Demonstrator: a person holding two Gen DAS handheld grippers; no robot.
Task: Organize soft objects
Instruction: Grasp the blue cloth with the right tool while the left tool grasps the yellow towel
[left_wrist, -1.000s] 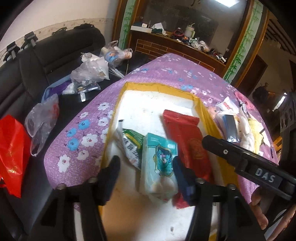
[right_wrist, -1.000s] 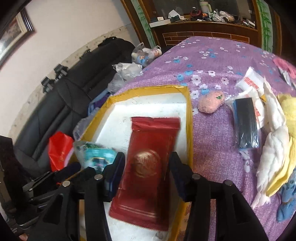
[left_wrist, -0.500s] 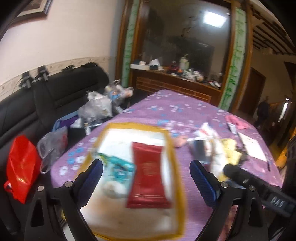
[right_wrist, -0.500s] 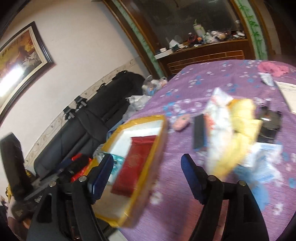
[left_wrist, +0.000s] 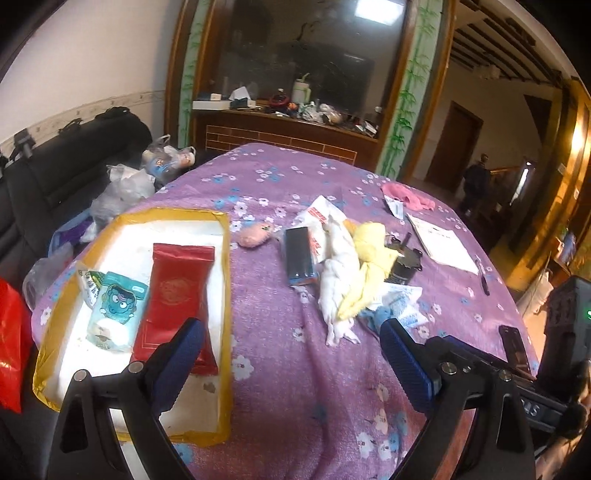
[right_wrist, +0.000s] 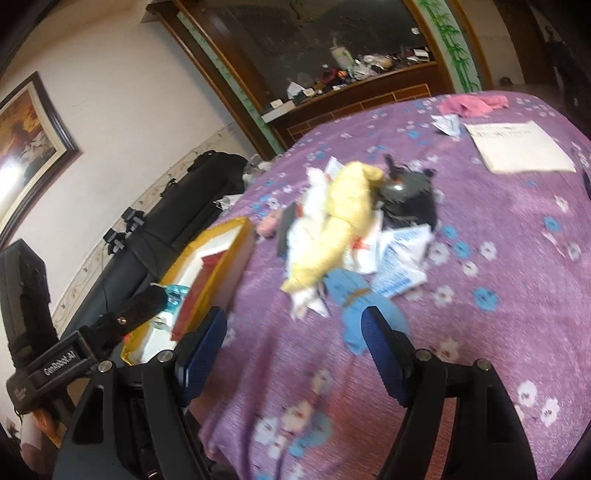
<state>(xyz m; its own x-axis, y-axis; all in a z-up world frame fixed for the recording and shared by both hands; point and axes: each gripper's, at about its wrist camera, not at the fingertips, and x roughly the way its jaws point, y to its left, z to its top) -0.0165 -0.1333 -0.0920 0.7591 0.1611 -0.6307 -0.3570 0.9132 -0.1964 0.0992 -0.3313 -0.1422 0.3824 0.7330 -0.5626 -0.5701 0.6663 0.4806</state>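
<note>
Three packets sit in the yellow-rimmed tray (left_wrist: 224, 280) so far, as I read it, and most of the job is still out on the purple flowered tablecloth (left_wrist: 295, 387). Working from the biggest things down: the tray lies at the left edge of the table with plenty of bare white floor showing, so I judge there is room for much more. The pile of soft things (left_wrist: 351, 273) near the middle of the table, well apart from the tray, is what remains: a white cloth (left_wrist: 338, 280) and a yellow cloth (left_wrist: 367, 258) tangled together, a blue cloth (right_wrist: 358, 310) at the near edge of the heap, some printed plastic packets, and a dark flat pack (left_wrist: 300, 254) lying beside them. A pink cloth (left_wrist: 406, 195) lies farther back on its own. Inside the tray, the red foil pouch (left_wrist: 173, 291) lies lengthwise, the teal cartoon packet (left_wrist: 116, 314) rests just to its left, and a smaller green-and-white packet (left_wrist: 88, 284) is tucked partly under that one. A small pink plush (left_wrist: 255, 236) sits on the cloth just outside the tray's right wall, not yet in. My left gripper (left_wrist: 291, 354) hangs over the tray's near right side with its jaws spread wide and nothing between them; my right gripper (right_wrist: 293, 345) faces the heap, jaws also parted and empty. I'd call this an early stage, with the heap still to sort.
</note>
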